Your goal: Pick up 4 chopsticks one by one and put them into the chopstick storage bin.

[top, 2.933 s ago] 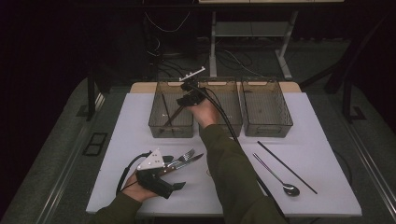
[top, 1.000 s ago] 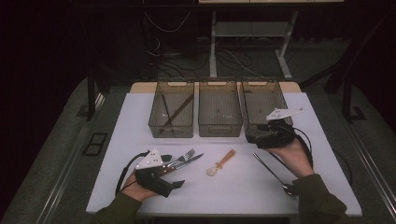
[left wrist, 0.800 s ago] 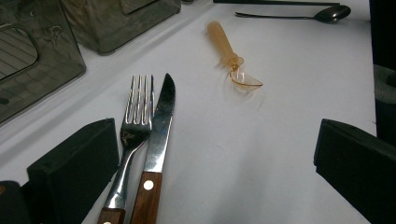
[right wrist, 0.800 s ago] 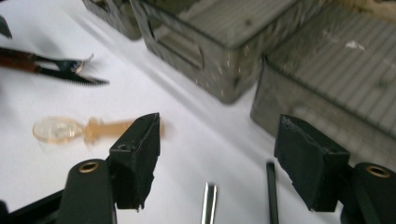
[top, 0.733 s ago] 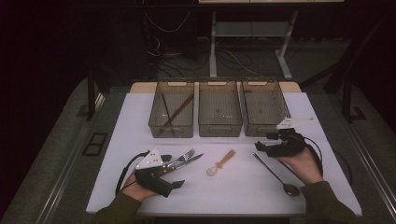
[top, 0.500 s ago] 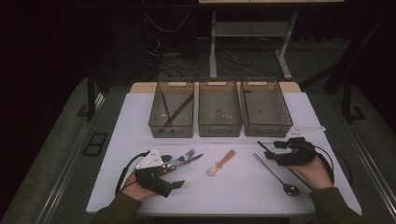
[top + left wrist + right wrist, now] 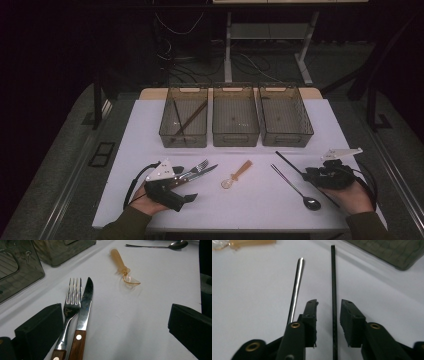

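On the left, the left gripper is lying on the white table with its jaws wide apart; the fork and the knife are lying between them, close to one jaw. On the right, the right gripper is closing its jaws around the black chopstick, which is lying in the gap without touching either pad, and the steel spoon is staying just outside the jaw.

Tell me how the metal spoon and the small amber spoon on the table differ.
The metal spoon is long, thin and silvery; the amber spoon is short, stubby and see-through. The metal spoon's bowl points toward the person, the amber spoon's handle points toward the bins. The metal spoon lies beside a black stick; the amber spoon lies alone. Both lie flat on the white table.
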Demonstrator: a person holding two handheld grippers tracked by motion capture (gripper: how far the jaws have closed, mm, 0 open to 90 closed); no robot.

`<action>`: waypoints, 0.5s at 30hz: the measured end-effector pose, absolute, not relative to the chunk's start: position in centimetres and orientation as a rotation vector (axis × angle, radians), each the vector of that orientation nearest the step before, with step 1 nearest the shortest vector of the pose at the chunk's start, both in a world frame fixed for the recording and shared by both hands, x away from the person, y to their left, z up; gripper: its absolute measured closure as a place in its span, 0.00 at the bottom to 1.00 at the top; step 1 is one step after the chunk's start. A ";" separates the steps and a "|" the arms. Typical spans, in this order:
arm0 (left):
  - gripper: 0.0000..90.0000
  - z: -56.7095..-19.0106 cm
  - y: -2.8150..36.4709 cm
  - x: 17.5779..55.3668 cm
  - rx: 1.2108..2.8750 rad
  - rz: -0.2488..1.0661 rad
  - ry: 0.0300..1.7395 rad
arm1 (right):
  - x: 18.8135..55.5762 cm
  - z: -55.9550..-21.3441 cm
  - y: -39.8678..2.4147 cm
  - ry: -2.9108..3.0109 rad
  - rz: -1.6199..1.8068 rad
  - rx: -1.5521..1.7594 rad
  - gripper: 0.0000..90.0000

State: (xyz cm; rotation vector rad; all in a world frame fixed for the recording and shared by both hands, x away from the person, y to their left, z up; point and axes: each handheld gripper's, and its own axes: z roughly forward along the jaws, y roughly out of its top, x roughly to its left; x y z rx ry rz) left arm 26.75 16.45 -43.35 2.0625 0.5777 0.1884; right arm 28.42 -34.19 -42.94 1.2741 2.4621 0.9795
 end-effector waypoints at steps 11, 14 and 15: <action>0.00 -43.3 16.4 26.7 2.067 0.188 0.574 | 28.3 -43.8 -35.1 2.483 0.939 1.268 0.88; 0.00 -43.4 16.4 26.8 2.067 0.187 0.574 | 28.3 -43.9 -35.0 2.491 0.928 1.271 0.90; 0.00 -43.4 16.4 26.8 2.069 0.187 0.571 | 28.4 -44.0 -35.0 2.493 0.927 1.273 0.91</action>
